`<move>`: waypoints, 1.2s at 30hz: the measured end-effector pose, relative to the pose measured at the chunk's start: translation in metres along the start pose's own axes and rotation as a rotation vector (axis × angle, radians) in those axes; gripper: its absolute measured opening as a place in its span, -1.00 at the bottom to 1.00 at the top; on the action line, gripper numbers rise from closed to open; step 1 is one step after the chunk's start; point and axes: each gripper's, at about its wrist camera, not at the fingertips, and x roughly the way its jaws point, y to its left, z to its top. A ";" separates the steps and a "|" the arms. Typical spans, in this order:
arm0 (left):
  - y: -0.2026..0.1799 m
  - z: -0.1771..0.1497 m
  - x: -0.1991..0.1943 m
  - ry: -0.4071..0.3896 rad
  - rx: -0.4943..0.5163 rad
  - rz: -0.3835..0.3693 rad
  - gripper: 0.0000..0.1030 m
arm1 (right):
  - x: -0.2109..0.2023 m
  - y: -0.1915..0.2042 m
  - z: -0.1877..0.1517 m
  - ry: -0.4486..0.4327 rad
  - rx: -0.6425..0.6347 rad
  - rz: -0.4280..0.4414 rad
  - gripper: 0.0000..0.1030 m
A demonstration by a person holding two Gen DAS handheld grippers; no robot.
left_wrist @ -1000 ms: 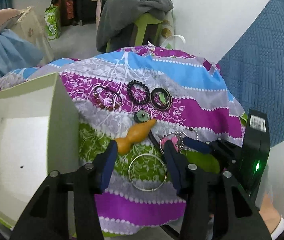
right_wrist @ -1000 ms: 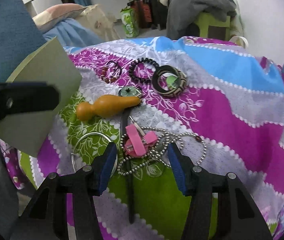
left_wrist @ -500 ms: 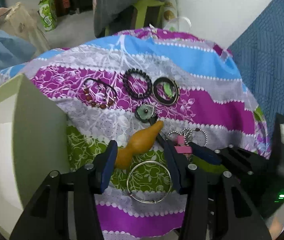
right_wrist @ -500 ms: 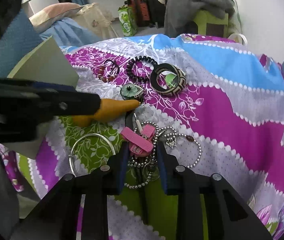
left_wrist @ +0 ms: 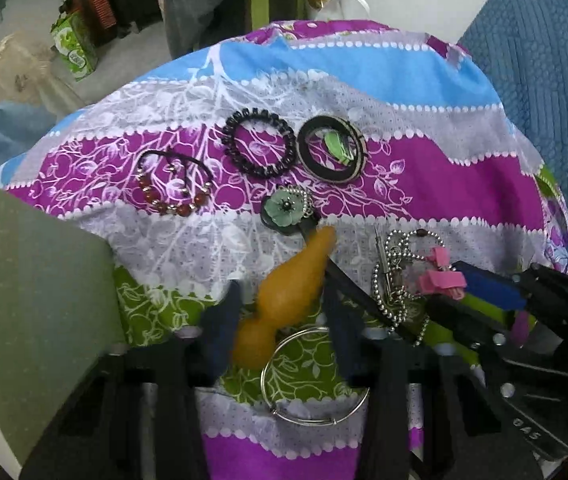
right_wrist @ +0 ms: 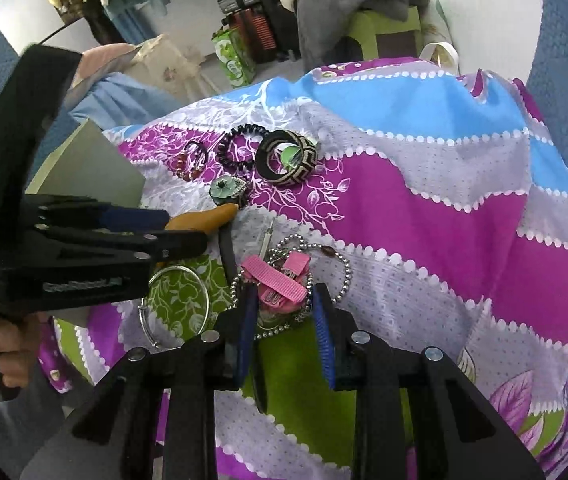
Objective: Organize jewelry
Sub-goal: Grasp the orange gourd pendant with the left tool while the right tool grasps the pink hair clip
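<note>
Patterned purple, blue and green cloth (left_wrist: 423, 168) covers the work surface. Left wrist view: left gripper (left_wrist: 280, 324) jaws have just been closing around the orange gourd-shaped wooden piece (left_wrist: 284, 296); contact cannot be told through the blur. A thin silver bangle (left_wrist: 315, 376) lies just below.

Right wrist view: right gripper (right_wrist: 282, 308) fingers, narrowly parted, straddle the pink ribbon hair clip (right_wrist: 280, 280) lying on a silver ball chain (right_wrist: 343, 272); grip unclear.
</note>
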 end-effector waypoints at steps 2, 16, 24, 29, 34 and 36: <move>-0.002 -0.001 -0.002 -0.020 0.003 -0.002 -0.36 | -0.002 0.000 -0.001 -0.002 0.003 0.000 -0.51; 0.011 -0.040 -0.058 -0.120 -0.161 -0.093 -0.37 | -0.029 0.017 -0.007 -0.048 0.004 -0.044 -0.53; 0.021 -0.069 -0.070 -0.120 -0.299 -0.183 -0.37 | -0.039 0.030 -0.016 -0.055 0.041 -0.063 -0.53; 0.019 -0.076 -0.087 -0.133 -0.305 -0.183 -0.37 | -0.048 0.047 -0.017 -0.061 0.005 -0.142 -0.53; 0.023 -0.077 -0.112 -0.184 -0.310 -0.192 -0.37 | -0.062 0.052 -0.011 -0.089 0.024 -0.125 -0.53; 0.026 -0.078 -0.119 -0.201 -0.314 -0.201 -0.37 | -0.058 0.048 -0.009 -0.075 0.046 -0.119 -0.52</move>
